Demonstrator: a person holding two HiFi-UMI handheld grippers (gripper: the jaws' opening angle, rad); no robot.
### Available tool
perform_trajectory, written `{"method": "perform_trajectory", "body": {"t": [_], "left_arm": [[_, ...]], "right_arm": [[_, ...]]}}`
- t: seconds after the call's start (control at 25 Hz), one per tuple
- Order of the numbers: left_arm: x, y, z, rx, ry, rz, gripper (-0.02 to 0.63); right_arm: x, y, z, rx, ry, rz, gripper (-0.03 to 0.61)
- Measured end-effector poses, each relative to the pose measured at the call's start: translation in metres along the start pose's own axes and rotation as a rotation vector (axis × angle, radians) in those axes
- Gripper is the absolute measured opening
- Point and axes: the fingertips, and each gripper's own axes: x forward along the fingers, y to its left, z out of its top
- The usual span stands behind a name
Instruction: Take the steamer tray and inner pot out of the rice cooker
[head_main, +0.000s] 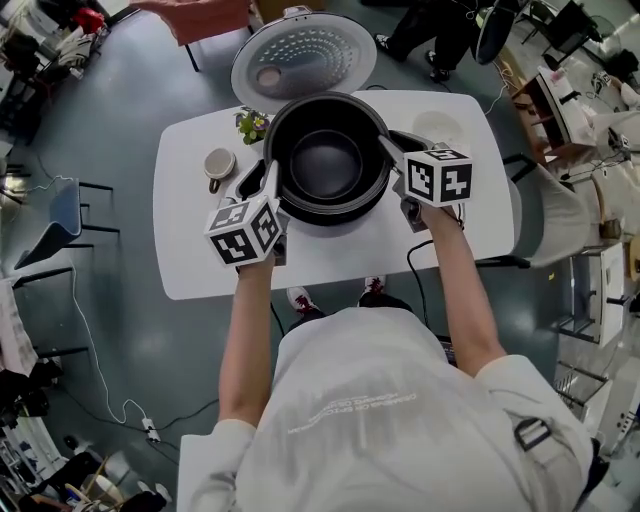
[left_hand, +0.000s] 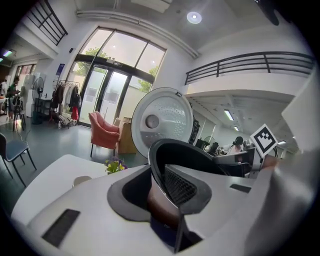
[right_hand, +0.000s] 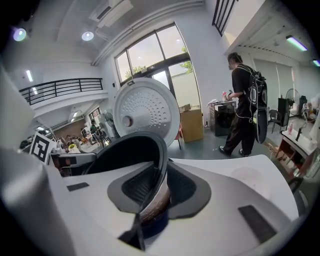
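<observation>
We have the inner pot (head_main: 325, 165) pinched by its rim between the two tools. The left gripper (head_main: 270, 185) is closed partway onto the rim wall on its own side, one jaw inside the pot and one outside, and the right gripper (head_main: 392, 150) bites the opposite rim the same way. Both gripper views show the thin metal wall squeezed between ribbed pads, so neither is empty and neither is fully closed. The step in hand looks to us like the lift-out, and doing it well means raising both sides evenly. If one hand leads, the pot tilts about the line between the two grips and the thin rim can slide out of the pads. We would keep the squeeze firm and the pot level, bring it straight up until its base is free of the cooker, and only then carry it sideways to a bare patch of the table (head_main: 190, 250). We should also stay short of the open lid (head_main: 303, 60), which stands just beyond both grippers. Several things escape us. The cooker body sits beneath the pot and is almost wholly covered, so we cannot tell whether the base is out yet. We cannot pick out the steamer tray for certain either. A pale round shape (head_main: 440, 125) lies on the table just beyond the right gripper, but it is too washed out to name.
</observation>
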Motion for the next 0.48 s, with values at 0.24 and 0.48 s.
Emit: {"method": "perform_trajectory", "body": {"t": [0.24, 0.48], "left_arm": [[-0.012, -0.007, 0.022, -0.015, -0.068, -0.041, 0.08], [-0.024, -0.012, 0.053, -0.015, -0.144, -0.102, 0.071]], "right_arm": [[-0.022, 0.009, 0.013, -0.036, -0.06, -0.027, 0.087], [-0.039, 0.021, 0.023, -0.037, -0.125, -0.051, 0.1]]}}
